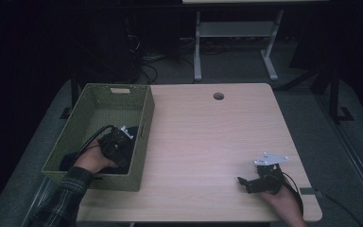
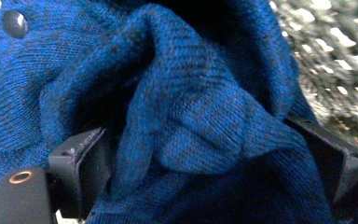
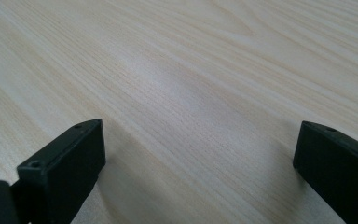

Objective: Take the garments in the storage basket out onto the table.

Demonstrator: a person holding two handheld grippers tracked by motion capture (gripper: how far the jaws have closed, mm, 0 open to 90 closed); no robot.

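Observation:
A blue knitted garment (image 2: 200, 88) with a dark button (image 2: 15, 23) lies inside the green woven basket (image 1: 144, 118). It looks dark (image 1: 133, 130) in the high view. My left gripper (image 2: 205, 158) is down in the basket (image 2: 340, 51); its jaws stand wide apart with a fold of the knit bulging between them. From above, the left gripper (image 1: 116, 142) sits near the basket's right wall. My right gripper (image 1: 244, 183) rests low over the wooden table (image 1: 203, 137) at the front right. In its own view the right gripper (image 3: 200, 154) is open with only bare wood (image 3: 191, 84) between the jaws.
The basket takes up the table's left side. A round cable hole (image 1: 218, 96) is near the table's far edge. Beyond the table stand a white desk frame (image 1: 236, 33) and cables on the floor.

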